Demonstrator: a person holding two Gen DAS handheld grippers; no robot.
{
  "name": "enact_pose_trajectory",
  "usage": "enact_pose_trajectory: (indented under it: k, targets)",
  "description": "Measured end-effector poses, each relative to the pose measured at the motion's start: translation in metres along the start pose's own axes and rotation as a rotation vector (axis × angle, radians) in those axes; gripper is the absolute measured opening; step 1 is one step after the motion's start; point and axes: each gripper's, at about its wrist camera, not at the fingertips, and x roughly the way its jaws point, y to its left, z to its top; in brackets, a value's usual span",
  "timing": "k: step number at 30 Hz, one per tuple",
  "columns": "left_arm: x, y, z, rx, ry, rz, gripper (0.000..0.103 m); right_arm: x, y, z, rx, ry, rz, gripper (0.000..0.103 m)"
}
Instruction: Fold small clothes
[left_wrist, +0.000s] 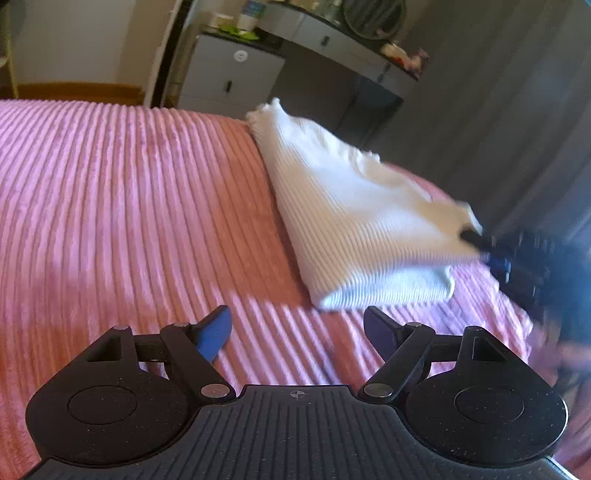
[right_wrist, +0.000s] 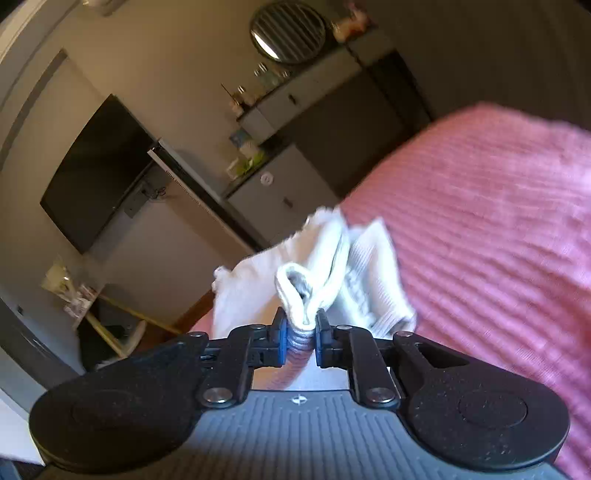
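A white ribbed knit garment (left_wrist: 351, 218) lies partly folded on the pink ribbed bedspread (left_wrist: 129, 203), stretching from the far edge toward me. My left gripper (left_wrist: 297, 326) hovers just in front of its near folded end, open, nothing between its blue pads. In the left wrist view my right gripper (left_wrist: 476, 238) comes in blurred from the right and pinches the garment's right edge. In the right wrist view that gripper (right_wrist: 301, 328) is shut on a bunched hem of the white garment (right_wrist: 332, 258), which rises in folds ahead of the jaws.
The bedspread (right_wrist: 498, 221) ends at a far edge with a grey cabinet (left_wrist: 229, 70) and a long desk (left_wrist: 332, 33) behind it. A wall-mounted dark screen (right_wrist: 96, 170) and a round mirror (right_wrist: 288, 31) hang beyond. A small cluttered table (right_wrist: 81, 299) stands at the left.
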Motion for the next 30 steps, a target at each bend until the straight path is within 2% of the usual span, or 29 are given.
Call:
enact_pose_trajectory:
  k: [5, 8, 12, 14, 15, 16, 17, 18, 19, 22, 24, 27, 28, 30]
  targets:
    - [0.007, 0.0, 0.022, -0.044, -0.011, -0.015, 0.084, 0.019, -0.025, -0.017, -0.057, 0.091, -0.125, 0.013]
    - [0.019, -0.005, 0.038, -0.012, -0.008, -0.005, 0.085, 0.023, -0.029, -0.018, -0.064, 0.103, -0.133, 0.018]
    - [0.04, -0.001, 0.061, -0.046, 0.014, -0.048, 0.086, 0.007, -0.025, -0.005, -0.056, 0.103, -0.092, 0.036]
    - [0.053, 0.003, 0.072, -0.091, 0.026, -0.084, 0.087, 0.001, -0.023, 0.004, -0.066, 0.075, -0.074, 0.05]
    - [0.059, 0.005, 0.075, -0.11, 0.038, -0.106, 0.087, 0.001, -0.023, 0.01, -0.073, 0.061, -0.068, 0.063]
    - [0.068, 0.007, 0.079, -0.133, 0.056, -0.13, 0.087, 0.005, -0.024, 0.015, -0.079, 0.064, -0.06, 0.071]
    - [0.077, 0.008, 0.082, -0.146, 0.075, -0.151, 0.088, 0.01, -0.024, 0.02, -0.078, 0.078, -0.052, 0.074]
    - [0.087, 0.009, 0.084, -0.155, 0.099, -0.155, 0.087, 0.02, -0.027, 0.025, -0.072, 0.111, -0.038, 0.081]
    - [0.095, 0.009, 0.085, -0.162, 0.117, -0.141, 0.087, 0.028, -0.029, 0.029, -0.063, 0.135, -0.035, 0.084]
    - [0.111, 0.008, 0.085, -0.163, 0.143, -0.151, 0.086, 0.052, -0.042, 0.036, -0.005, 0.192, 0.007, 0.089]
    - [0.118, 0.008, 0.084, -0.164, 0.145, -0.175, 0.083, 0.064, -0.049, 0.04, 0.029, 0.222, 0.055, 0.09]
    - [0.127, 0.005, 0.085, -0.162, 0.144, -0.168, 0.075, 0.073, -0.05, 0.041, 0.036, 0.245, 0.091, 0.089]
    - [0.129, 0.004, 0.086, -0.161, 0.142, -0.164, 0.074, 0.076, -0.049, 0.04, 0.033, 0.251, 0.109, 0.082]
    - [0.132, 0.002, 0.087, -0.161, 0.138, -0.16, 0.065, 0.08, -0.046, 0.04, 0.031, 0.279, 0.138, 0.068]
